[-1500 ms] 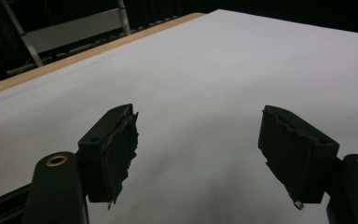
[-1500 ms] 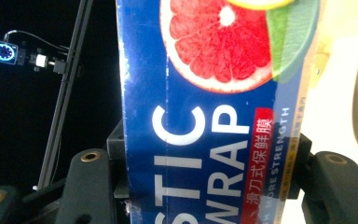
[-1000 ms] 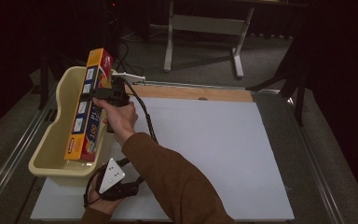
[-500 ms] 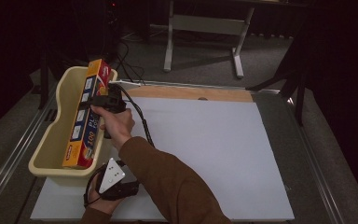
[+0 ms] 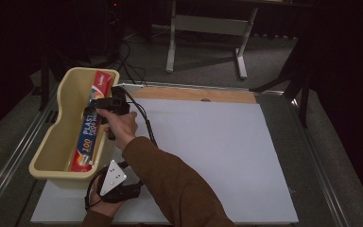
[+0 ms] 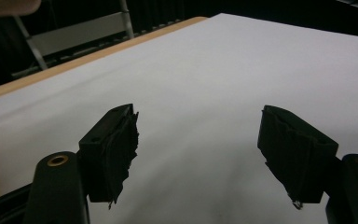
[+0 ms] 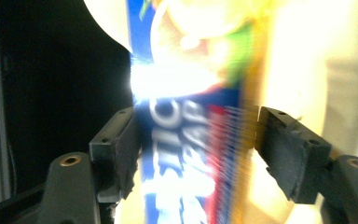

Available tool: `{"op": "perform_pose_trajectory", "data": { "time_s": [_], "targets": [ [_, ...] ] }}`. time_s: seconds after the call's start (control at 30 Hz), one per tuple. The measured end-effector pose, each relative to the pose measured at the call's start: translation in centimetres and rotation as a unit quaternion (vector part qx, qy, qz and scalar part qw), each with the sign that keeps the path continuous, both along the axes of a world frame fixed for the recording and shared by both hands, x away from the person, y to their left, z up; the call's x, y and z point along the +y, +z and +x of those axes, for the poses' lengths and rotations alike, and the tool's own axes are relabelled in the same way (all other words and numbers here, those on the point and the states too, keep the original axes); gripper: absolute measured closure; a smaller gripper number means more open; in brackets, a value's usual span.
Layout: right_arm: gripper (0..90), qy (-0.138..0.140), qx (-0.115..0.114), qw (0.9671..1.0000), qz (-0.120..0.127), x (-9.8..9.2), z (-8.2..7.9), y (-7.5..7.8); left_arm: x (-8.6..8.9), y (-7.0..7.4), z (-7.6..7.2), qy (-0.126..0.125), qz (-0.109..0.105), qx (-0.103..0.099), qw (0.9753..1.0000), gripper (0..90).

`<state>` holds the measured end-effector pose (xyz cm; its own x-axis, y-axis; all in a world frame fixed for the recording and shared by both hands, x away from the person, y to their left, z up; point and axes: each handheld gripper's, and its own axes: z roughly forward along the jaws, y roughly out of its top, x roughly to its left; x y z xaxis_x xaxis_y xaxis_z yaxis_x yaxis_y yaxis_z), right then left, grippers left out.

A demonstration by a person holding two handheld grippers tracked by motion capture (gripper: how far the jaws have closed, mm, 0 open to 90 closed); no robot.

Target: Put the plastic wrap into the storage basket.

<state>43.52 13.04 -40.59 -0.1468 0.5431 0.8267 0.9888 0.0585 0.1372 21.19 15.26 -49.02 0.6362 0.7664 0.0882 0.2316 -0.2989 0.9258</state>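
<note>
A long red, blue and yellow plastic-wrap box (image 5: 90,127) lies lengthwise inside a cream plastic basket (image 5: 52,142) at the table's left edge. My right gripper (image 5: 96,109) hangs over the basket's right wall, level with the box's middle. In the right gripper view the blurred box (image 7: 186,140) sits between the wide-apart jaws, with a gap on the right side, so my right gripper (image 7: 196,154) is open. My left gripper (image 5: 131,190) rests low at the near left of the white board (image 5: 208,142). Its jaws stand open, with nothing between them (image 6: 198,154).
A strip of bare wood (image 5: 194,94) runs along the board's far edge. Metal rails (image 5: 321,170) border the table on both sides. A grey stand (image 5: 208,28) sits on the floor beyond. A black cable (image 5: 144,120) trails from my right gripper across the board.
The box has gone from leaning steeply out of the basket to lying down inside it. My right hand came down and nearer with it. The left gripper stayed put.
</note>
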Motion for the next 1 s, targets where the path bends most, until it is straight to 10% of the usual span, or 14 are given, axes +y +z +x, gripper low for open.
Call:
{"op": "perform_pose_trajectory", "data": {
  "time_s": [0.33,0.53,0.67,0.73,1.0],
  "targets": [
    [36.8,0.045,-0.029,0.9981,-0.03,-0.6,-0.3,0.7,-0.1,0.0,0.0,0.001,-0.001,-0.001,1.0,28.2],
    [37.3,0.085,-0.09,0.9915,-0.037,-1.2,-0.9,1.5,-0.1,-0.1,0.1,0.002,0.001,0.0,1.0,28.2],
    [33.4,0.113,-0.156,0.9802,-0.046,-1.7,-1.7,2.3,-0.1,-0.1,0.1,0.002,0.001,0.0,1.0,28.2],
    [28.9,0.128,-0.208,0.9688,-0.042,-2.1,-2.0,2.8,-0.2,-0.1,0.1,0.003,0.002,0.0,1.0,28.2],
    [28.3,0.148,-0.286,0.9456,-0.047,-4.6,-3.0,4.4,-0.3,-0.2,0.0,0.003,0.007,0.0,1.0,28.2]
  ]
}}
